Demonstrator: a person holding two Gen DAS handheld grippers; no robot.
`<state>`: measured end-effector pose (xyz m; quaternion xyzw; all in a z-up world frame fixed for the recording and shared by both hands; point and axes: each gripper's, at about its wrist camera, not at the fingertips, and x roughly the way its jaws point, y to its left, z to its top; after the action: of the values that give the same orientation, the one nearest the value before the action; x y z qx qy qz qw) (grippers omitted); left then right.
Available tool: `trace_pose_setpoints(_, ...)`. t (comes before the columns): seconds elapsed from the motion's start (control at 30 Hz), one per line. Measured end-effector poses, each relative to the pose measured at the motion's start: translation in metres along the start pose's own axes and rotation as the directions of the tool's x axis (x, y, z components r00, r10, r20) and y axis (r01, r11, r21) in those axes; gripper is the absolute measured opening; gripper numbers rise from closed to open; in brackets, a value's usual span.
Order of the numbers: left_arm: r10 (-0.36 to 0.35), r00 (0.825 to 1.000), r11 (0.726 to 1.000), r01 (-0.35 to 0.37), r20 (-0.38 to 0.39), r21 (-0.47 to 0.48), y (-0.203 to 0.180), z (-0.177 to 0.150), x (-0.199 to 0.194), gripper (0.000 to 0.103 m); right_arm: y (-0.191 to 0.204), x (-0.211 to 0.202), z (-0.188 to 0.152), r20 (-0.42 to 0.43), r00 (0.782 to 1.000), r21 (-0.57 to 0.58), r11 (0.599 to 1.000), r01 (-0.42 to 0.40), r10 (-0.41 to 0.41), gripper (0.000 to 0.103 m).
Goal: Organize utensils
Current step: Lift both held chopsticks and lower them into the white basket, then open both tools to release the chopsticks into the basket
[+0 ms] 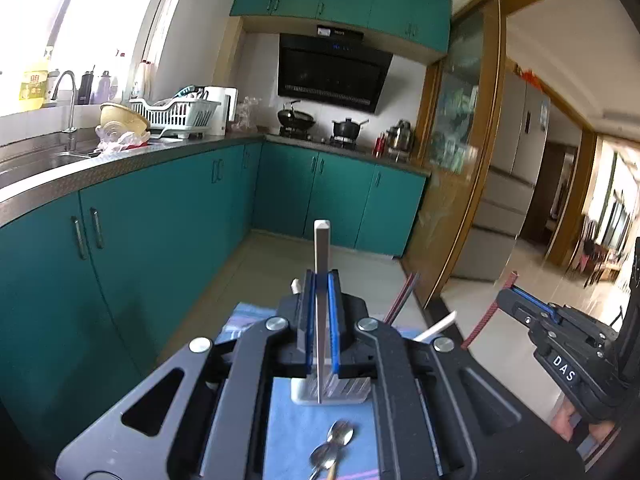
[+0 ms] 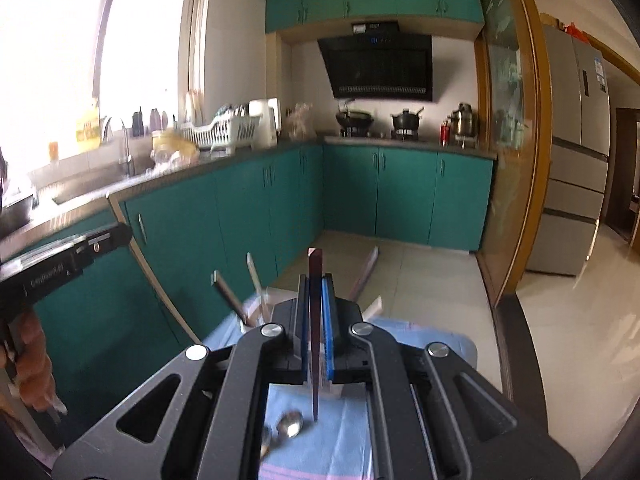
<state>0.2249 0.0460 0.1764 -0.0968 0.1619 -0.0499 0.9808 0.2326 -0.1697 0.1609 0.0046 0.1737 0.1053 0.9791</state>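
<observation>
My left gripper (image 1: pixel 321 280) is shut on a white chopstick (image 1: pixel 321 256) and holds it upright above a white utensil holder (image 1: pixel 332 394) on a blue cloth (image 1: pixel 296 428). Metal spoons (image 1: pixel 334 446) lie on the cloth in front. My right gripper (image 2: pixel 316 282) is shut on a dark red-brown chopstick (image 2: pixel 315 280), also upright above the cloth (image 2: pixel 340 432). In the left wrist view the right gripper (image 1: pixel 516 292) shows at right with its dark chopstick (image 1: pixel 490 312). More chopsticks (image 2: pixel 256 280) stand blurred in a holder to the left. Spoons (image 2: pixel 290 426) lie below.
Teal base cabinets (image 1: pixel 160 220) and a steel counter with sink (image 1: pixel 60 156) run along the left. A dish rack (image 1: pixel 176 114) and stove pots (image 1: pixel 346 128) are at the back. A glass sliding door (image 1: pixel 460 152) and fridge (image 2: pixel 576 152) stand right. The left gripper's body (image 2: pixel 60 264) shows at left.
</observation>
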Motion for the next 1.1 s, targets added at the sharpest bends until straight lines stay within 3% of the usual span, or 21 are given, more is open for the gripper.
trace_pose_setpoints(0.17,0.014,0.999,0.999,-0.012,0.048,-0.039,-0.003,0.021,0.018,0.006,0.009,0.004,0.038,0.112,0.992,-0.021,0.998,0.052,-0.049,0.007)
trace_pose_setpoints(0.33,0.038,0.996,0.995,-0.031,0.074,-0.092,-0.002,0.029,0.044,0.006,0.022,0.024,0.05,0.183,0.979,-0.061,0.993,0.098,-0.086,0.007)
trace_pose_setpoints(0.4,0.061,0.995,0.994,-0.054,0.074,-0.096,-0.002,0.028,0.058,0.006,0.026,0.038,0.046,0.18,0.978,-0.073,0.99,0.12,-0.106,0.007)
trace_pose_setpoints(0.67,0.074,0.997,0.994,-0.075,-0.015,-0.083,0.0,-0.001,0.104,0.006,0.005,0.079,0.011,0.126,0.99,0.001,0.998,0.062,-0.061,0.007)
trace_pose_setpoints(0.8,0.072,0.996,0.994,-0.075,-0.046,-0.074,0.004,-0.016,0.114,0.006,-0.01,0.096,-0.002,0.074,0.997,0.051,0.998,0.03,-0.034,0.007)
trace_pose_setpoints(0.93,0.083,0.995,0.995,-0.086,-0.054,-0.048,0.003,-0.026,0.115,0.006,-0.016,0.104,-0.013,0.028,0.998,0.055,0.997,0.053,-0.055,0.008)
trace_pose_setpoints(1.07,0.071,0.995,0.996,-0.074,-0.066,-0.048,0.006,-0.033,0.11,0.01,-0.021,0.095,-0.024,0.019,0.998,0.064,0.996,0.059,-0.061,0.03)
trace_pose_setpoints(1.1,0.065,0.995,0.996,-0.068,-0.071,-0.048,0.008,-0.036,0.108,0.011,-0.021,0.091,-0.025,0.023,0.998,0.062,0.996,0.06,-0.062,0.03)
